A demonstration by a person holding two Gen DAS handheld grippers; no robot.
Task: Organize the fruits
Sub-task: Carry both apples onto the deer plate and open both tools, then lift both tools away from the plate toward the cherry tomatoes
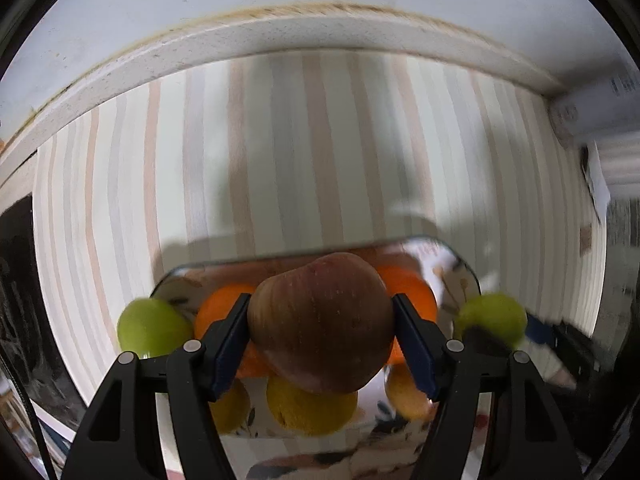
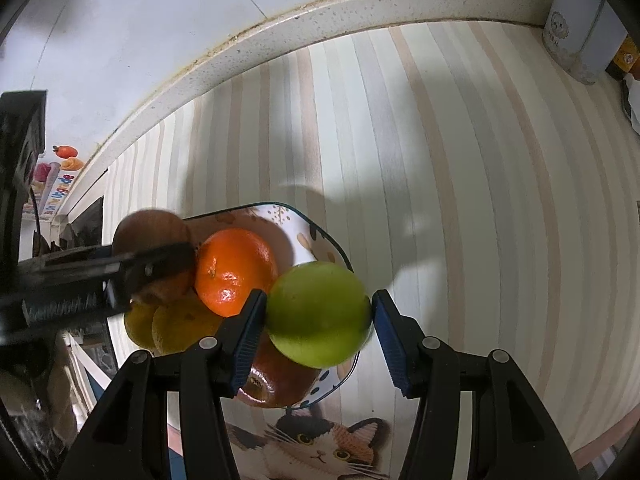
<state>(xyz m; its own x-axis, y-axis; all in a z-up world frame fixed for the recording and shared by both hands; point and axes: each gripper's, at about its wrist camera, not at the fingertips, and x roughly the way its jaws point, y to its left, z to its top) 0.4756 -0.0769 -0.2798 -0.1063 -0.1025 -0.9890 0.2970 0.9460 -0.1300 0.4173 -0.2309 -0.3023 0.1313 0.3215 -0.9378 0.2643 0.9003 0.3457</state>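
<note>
My left gripper (image 1: 321, 326) is shut on a red apple (image 1: 320, 320) and holds it above a cat-pattern plate (image 1: 456, 268) that carries oranges (image 1: 220, 308) and yellow fruit (image 1: 308, 410). A green apple (image 1: 150, 326) shows at the plate's left edge. My right gripper (image 2: 319, 314) is shut on a green apple (image 2: 318, 314), which also shows in the left wrist view (image 1: 494, 318), over the plate's right side (image 2: 316, 240). In the right wrist view the plate holds an orange (image 2: 234, 264), yellow fruit (image 2: 180, 328) and a red apple (image 2: 276, 380); the left gripper's apple (image 2: 150, 226) hangs at the left.
The plate sits on a striped tablecloth (image 2: 440, 160) against a speckled counter ledge (image 2: 280, 28) and white wall. A pale canister (image 2: 576, 28) stands at the far right. Dark furniture (image 1: 16, 280) lies left of the table.
</note>
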